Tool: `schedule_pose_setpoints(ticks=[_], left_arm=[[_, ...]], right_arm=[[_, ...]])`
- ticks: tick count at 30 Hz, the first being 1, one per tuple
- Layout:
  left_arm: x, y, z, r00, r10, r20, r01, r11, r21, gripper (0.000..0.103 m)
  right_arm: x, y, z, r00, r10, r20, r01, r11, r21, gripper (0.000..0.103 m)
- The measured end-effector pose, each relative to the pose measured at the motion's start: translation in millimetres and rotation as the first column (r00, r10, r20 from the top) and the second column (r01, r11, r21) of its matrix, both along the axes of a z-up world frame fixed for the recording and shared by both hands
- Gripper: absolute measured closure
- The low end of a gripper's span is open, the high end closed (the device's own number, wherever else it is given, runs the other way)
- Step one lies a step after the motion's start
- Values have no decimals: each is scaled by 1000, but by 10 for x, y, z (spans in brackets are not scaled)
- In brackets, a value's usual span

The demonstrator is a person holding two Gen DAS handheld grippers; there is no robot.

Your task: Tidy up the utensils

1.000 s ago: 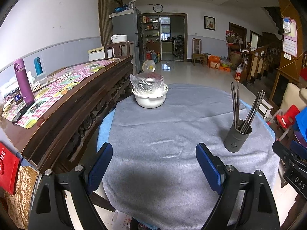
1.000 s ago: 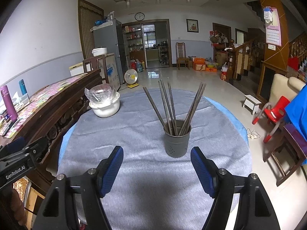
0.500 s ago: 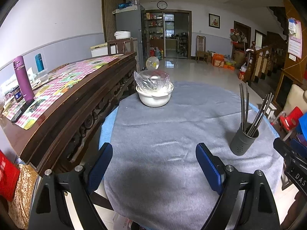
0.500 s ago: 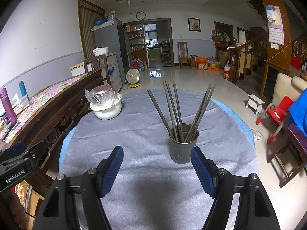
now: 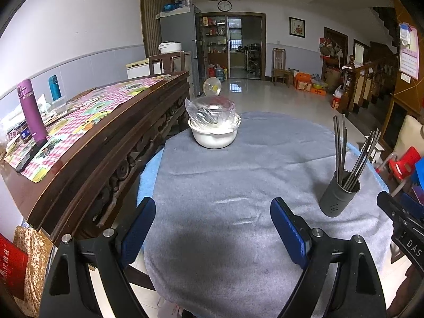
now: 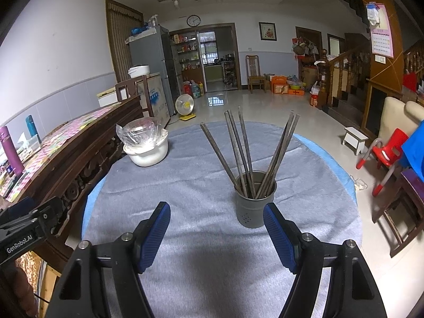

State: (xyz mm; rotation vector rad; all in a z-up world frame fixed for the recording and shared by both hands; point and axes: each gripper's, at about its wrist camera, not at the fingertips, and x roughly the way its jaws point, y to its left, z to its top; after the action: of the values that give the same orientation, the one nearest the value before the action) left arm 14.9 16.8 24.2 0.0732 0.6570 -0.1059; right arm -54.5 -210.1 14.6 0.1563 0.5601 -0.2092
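Gaping left tongs (image 5: 212, 228) above grey cloth (image 5: 225, 180)

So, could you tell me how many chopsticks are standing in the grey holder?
6 visible: four lean left and two lean right in the grey holder. Overlap may hide more.

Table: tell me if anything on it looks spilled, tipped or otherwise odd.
Nothing stands out. The holder stands upright on the grey cloth with its chopsticks fanned out inside, and the white bowl sits level under a clear cover. No spills are visible.
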Motion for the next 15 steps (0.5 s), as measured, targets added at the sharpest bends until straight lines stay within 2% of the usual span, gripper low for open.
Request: schedule_pose_setpoints(ticks=[15], left_arm=[[41,-54,37,999,-33,2,33,999,-14,14]], right_arm=[[2,-50,13,1000,-24,12,24,1000,-1,26]])
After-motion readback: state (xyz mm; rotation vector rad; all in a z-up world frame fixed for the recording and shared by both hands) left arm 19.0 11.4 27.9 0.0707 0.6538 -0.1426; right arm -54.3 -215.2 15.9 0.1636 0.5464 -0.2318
